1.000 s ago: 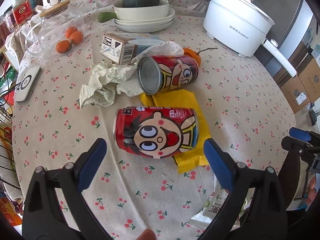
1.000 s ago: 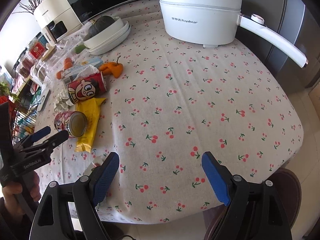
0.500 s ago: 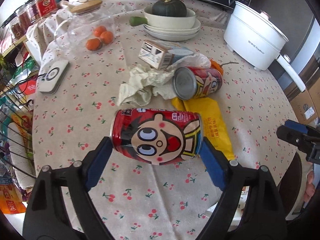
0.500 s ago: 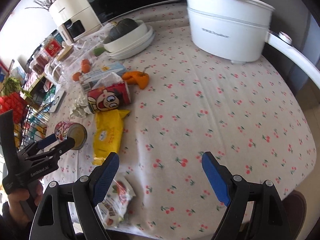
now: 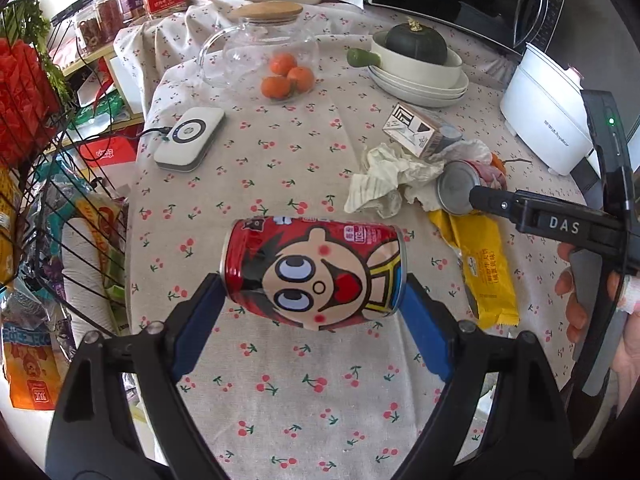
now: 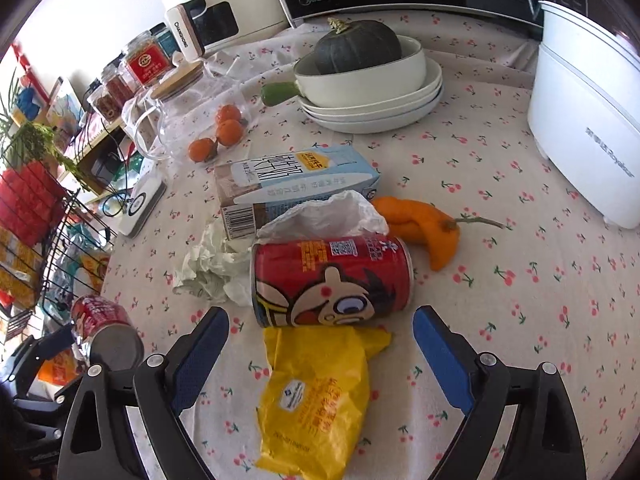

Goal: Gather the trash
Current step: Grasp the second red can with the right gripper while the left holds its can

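While the left gripper (image 5: 314,304) clamps a red cartoon can (image 5: 314,274) end to end between its blue pads, the can sits at frame centre in the left wrist view, lifted off the cherry-print tablecloth (image 5: 304,392). The same can appears at lower left of the right wrist view, held at the table's left edge.

1. Right gripper (image 6: 320,354): jaws spread wide, nothing between the pads. A second red can (image 6: 332,282) lies on its side just beyond the fingertips, at frame centre. A yellow wrapper (image 6: 316,400) lies between the two fingers, touching the second can's near side.

2. Trash cluster: crumpled white paper (image 6: 208,268) lies left of the second can. A milk carton (image 6: 296,184) lies behind it, and a thin white plastic scrap (image 6: 332,216) rests against the can's top. An orange pepper (image 6: 424,228) lies just right of the can.

3. Open room: bare cloth extends across the lower half of the left wrist view and along the right side of the right wrist view, up to the white electric pot (image 6: 588,120).

4. Edges: a black wire rack (image 5: 60,216) stands at the left border of the left wrist view, just off the table edge.

5. Surroundings: stacked plates holding a dark green squash (image 6: 356,46) occupy the upper centre. A glass jar with oranges (image 5: 288,76) and a white charger pad (image 5: 188,138) occupy the upper left. A microwave (image 5: 452,0) stands along the top of the frame.
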The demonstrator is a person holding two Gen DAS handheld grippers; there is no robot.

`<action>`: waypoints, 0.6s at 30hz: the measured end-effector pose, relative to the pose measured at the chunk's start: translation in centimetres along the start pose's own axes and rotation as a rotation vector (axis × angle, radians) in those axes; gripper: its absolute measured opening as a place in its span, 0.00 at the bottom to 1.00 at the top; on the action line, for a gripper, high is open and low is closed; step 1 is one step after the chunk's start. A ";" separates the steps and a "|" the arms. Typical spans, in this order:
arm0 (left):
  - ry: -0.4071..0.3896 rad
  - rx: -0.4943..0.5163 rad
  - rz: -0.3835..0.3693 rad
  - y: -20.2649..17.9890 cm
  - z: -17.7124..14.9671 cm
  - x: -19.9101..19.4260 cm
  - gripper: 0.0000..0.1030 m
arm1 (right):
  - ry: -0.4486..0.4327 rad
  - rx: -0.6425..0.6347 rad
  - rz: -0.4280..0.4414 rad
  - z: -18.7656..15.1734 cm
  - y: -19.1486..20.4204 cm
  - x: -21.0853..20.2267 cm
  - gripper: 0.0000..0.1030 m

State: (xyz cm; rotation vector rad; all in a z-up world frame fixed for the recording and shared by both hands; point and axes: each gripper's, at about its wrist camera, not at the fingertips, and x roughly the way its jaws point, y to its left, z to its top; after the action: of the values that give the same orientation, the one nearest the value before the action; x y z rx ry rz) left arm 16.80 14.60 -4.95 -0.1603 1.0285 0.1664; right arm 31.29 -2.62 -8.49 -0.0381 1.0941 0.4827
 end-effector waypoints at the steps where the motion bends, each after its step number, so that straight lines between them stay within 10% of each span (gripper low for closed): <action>1: 0.004 -0.005 -0.001 0.1 -0.1 0.0 0.85 | 0.004 -0.005 -0.012 0.3 0.2 0.5 0.92; 18: -0.033 0.030 -0.025 -1.5 -0.6 -2.2 0.85 | -0.012 0.057 -0.035 -0.6 -1.6 -1.2 0.86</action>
State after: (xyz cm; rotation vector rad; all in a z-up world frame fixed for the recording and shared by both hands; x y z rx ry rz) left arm 15.54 12.92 -3.26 -0.1424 0.9952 0.1303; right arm 30.95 -4.65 -8.05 -0.0046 1.0936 0.4197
